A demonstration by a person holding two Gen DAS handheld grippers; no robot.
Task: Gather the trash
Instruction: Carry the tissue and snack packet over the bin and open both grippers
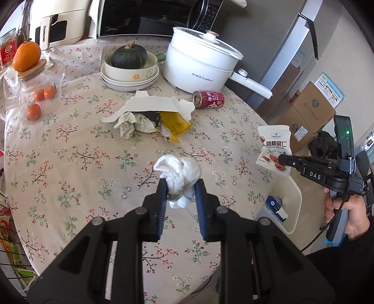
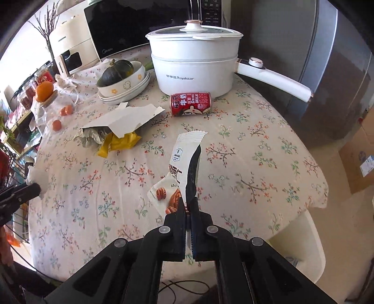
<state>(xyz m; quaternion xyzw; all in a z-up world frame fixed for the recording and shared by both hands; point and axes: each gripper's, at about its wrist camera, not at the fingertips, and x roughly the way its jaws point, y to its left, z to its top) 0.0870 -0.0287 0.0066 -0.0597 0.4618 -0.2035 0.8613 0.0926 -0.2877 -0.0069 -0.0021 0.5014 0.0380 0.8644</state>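
My left gripper (image 1: 181,184) is shut on a crumpled white tissue (image 1: 178,174), held above the flowered tablecloth (image 1: 81,168). My right gripper (image 2: 187,205) is shut on the lower edge of a white pecan snack packet (image 2: 180,163), lifted clear of the table; the same packet (image 1: 273,146) shows beyond the table's right edge in the left wrist view, above a cream bin (image 1: 292,205). On the table lie a red drink can (image 1: 209,99) on its side and a pile of torn white card, crumpled paper and a yellow wrapper (image 1: 152,117).
A white electric pot (image 1: 198,63) with a long handle, a stack of bowls holding a dark squash (image 1: 129,58), a glass jar with oranges (image 1: 35,88) and a microwave (image 1: 145,18) stand at the back. Cardboard boxes (image 1: 311,110) sit on the floor at right.
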